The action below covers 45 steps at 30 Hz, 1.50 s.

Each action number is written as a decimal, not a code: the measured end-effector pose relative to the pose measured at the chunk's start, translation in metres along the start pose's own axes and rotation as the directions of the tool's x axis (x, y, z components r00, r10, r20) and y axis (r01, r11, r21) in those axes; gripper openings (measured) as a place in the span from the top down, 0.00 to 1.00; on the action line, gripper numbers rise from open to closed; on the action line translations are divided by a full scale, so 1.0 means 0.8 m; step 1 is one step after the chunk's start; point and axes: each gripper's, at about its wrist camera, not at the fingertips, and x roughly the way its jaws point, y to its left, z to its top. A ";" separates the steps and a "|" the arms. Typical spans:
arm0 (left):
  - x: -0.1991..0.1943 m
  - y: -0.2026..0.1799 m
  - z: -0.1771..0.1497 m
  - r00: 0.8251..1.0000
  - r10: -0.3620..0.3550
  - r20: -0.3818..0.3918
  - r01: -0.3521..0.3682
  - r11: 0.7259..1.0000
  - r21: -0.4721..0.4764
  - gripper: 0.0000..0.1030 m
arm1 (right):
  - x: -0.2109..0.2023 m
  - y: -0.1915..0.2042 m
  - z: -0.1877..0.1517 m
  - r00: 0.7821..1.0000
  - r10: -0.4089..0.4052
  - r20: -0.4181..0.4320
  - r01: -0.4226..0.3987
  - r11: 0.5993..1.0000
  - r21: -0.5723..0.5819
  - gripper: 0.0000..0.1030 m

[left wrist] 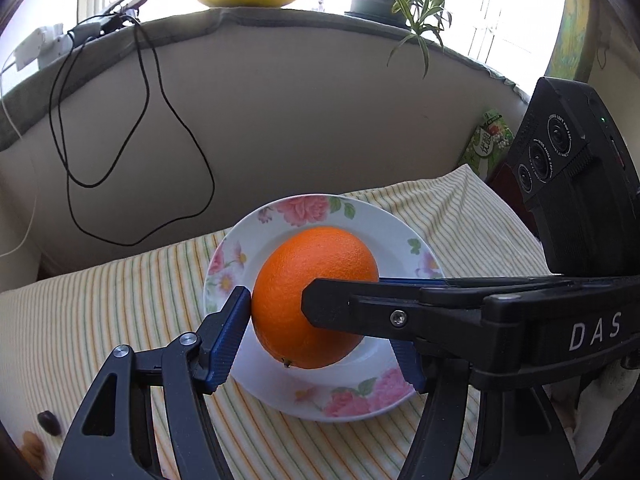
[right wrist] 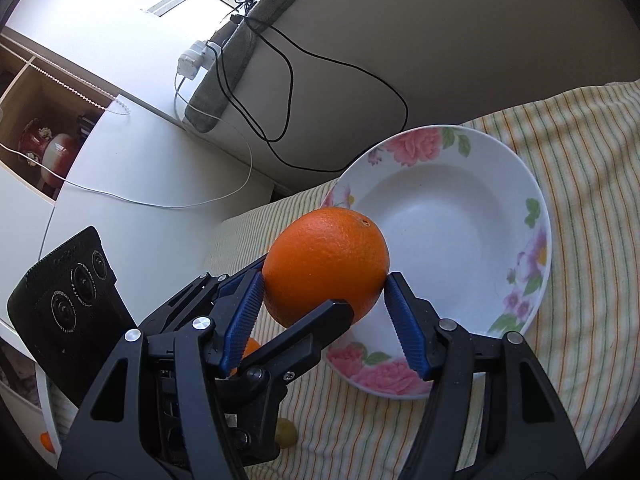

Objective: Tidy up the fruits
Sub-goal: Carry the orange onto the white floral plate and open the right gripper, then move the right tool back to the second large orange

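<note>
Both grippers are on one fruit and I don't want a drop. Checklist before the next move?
1. Right gripper pads on both sides of the orange: ok.
2. Left gripper free of the orange: not ok. Its left pad touches the peel, while the other pad stands apart.
3. Grippers clear of each other: not ok. A right gripper finger crosses between the left gripper's fingers.
4. Orange over the flowered plate: ok.
5. Orange resting on the plate or held above it: cannot tell.
</note>
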 end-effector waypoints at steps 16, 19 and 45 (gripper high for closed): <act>0.038 -0.001 0.021 0.999 0.033 -0.036 -0.033 0.999 0.012 0.36 | 0.023 -0.016 0.043 0.996 -0.084 0.005 0.085 0.996 -0.028 0.36; 0.029 -0.004 0.026 0.999 0.049 -0.017 -0.049 0.999 0.023 0.36 | 0.017 -0.016 0.044 0.994 -0.105 0.026 0.106 0.994 -0.036 0.36; -0.077 0.018 -0.012 0.991 0.110 0.078 -0.108 0.994 -0.028 0.35 | -0.054 0.040 0.011 0.975 -0.157 0.159 0.178 0.976 -0.128 0.16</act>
